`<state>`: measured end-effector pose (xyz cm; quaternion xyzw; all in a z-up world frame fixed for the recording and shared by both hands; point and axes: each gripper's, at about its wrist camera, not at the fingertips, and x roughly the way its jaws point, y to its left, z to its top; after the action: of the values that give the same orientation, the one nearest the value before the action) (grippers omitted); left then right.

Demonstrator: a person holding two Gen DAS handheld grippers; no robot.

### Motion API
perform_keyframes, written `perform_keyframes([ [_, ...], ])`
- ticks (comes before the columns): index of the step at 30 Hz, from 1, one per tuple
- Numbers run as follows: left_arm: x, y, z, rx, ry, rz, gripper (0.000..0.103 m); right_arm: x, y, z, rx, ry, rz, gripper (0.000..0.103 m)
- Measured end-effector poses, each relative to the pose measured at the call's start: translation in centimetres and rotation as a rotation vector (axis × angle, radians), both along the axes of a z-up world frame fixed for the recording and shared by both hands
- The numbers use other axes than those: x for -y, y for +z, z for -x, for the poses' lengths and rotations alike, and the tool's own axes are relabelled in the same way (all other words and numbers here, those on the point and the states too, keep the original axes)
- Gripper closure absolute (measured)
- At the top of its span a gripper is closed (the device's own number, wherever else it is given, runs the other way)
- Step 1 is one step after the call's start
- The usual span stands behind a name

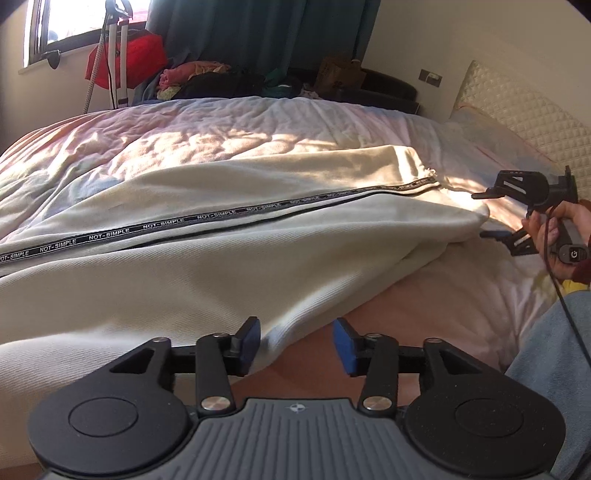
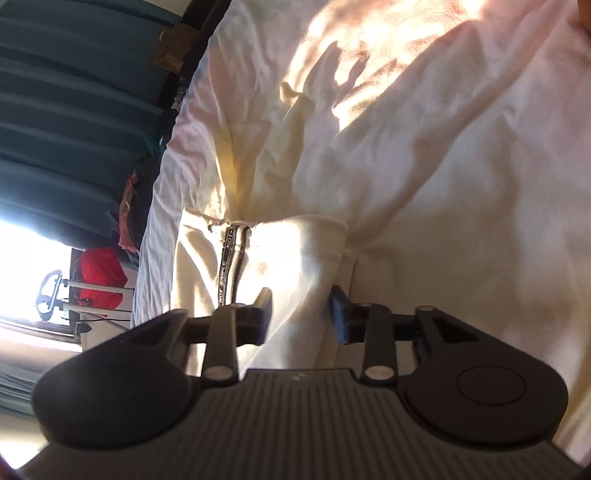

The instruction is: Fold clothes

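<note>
Cream trousers [image 1: 207, 258] lie stretched across the bed [image 1: 221, 140], folded lengthwise, with a black side tape [image 1: 155, 227] printed "NOT-SIMPLE" running along the upper layer. Your left tool [image 1: 295, 345] hangs just off the near edge of the trousers; its jaws stand apart, the left blue pad over the cloth edge, the right pad over the pink sheet, and nothing is pinched between them. Your right tool [image 1: 484, 214] sits at the far right end of the trousers, by the waistband; in the left wrist view its two fingers are spread, one above and one below the folded cloth edge, and your hand [image 1: 554, 236] wraps its handle with a black cable [image 1: 565, 306] trailing down. In the right wrist view the same tool [image 2: 301, 314] frames the cream waistband end [image 2: 295, 258]: cloth lies between the open jaws, but the pads do not press on it. Sunlight patches fall on the sheet beyond the trousers. Past the far side of the bed, relative to the trousers, you see a heap of clothes [image 1: 207, 79], a red bag [image 1: 125, 61], green curtains [image 1: 258, 33] and a window [image 1: 70, 22]. A quilted headboard [image 1: 517, 122] stands to the right of the trousers.
</note>
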<state>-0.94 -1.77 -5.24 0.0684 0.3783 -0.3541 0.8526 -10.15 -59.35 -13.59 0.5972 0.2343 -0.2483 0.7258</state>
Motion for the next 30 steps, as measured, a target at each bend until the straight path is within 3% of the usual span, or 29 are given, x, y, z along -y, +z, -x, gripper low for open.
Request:
perform_keyframes([
  [1, 0.0, 0.3, 0.2, 0.006, -0.003, 0.013, 0.052, -0.3, 0.3, 0.1, -0.007, 0.009, 0.011, 0.024],
  [2, -0.2, 0.6, 0.3, 0.011, -0.004, 0.03, 0.049, -0.5, 0.5, 0.2, -0.011, 0.022, 0.02, 0.021],
  [5, -0.7, 1.7, 0.0, 0.04, 0.018, 0.109, 0.044, -0.8, 0.4, -0.3, -0.014, 0.066, 0.018, 0.021],
  [8, -1.3, 2.0, -1.4, 0.069, 0.108, 0.161, 0.042, -0.6, -1.1, -1.2, -0.049, 0.092, -0.035, 0.021],
  [11, -1.8, 1.7, -3.5, 0.096, 0.225, 0.176, 0.041, -0.3, -1.6, -2.7, -0.042, 0.126, -0.009, 0.02],
  [14, -2.3, 1.0, -5.6, 0.127, 0.334, 0.146, 0.04, -0.1, -1.4, -3.6, 0.072, 0.134, 0.005, 0.021],
  [16, -2.6, 0.1, -6.6, 0.111, 0.377, 0.117, 0.04, 0.1, -1.1, -3.2, 0.16, 0.088, -0.001, 0.027],
  [19, -2.8, -1.4, -7.5, 0.051, 0.4, 0.055, 0.041, 0.3, -0.4, -2.6, 0.311, 0.054, -0.001, 0.028],
  [20, -2.8, -1.8, -7.5, 0.033, 0.4, 0.041, 0.041, 0.3, -0.3, -2.7, 0.315, 0.069, 0.004, 0.028],
  [23, -2.4, -2.8, -7.1, 0.009, 0.399, -0.008, 0.041, 0.1, -0.7, -3.8, 0.245, 0.135, 0.007, 0.029],
  [27, -1.9, -3.2, -6.7, 0.034, 0.385, -0.044, 0.041, 0.3, -2.9, -5.8, 0.142, 0.196, -0.069, 0.029],
  [28, -1.9, -3.2, -6.6, 0.033, 0.387, -0.043, 0.041, 0.2, -2.8, -6.0, 0.135, 0.202, -0.052, 0.029],
  [30, -1.9, -3.0, -6.4, 0.033, 0.39, -0.039, 0.041, -0.1, -2.0, -6.3, 0.12, 0.207, 0.029, 0.04],
])
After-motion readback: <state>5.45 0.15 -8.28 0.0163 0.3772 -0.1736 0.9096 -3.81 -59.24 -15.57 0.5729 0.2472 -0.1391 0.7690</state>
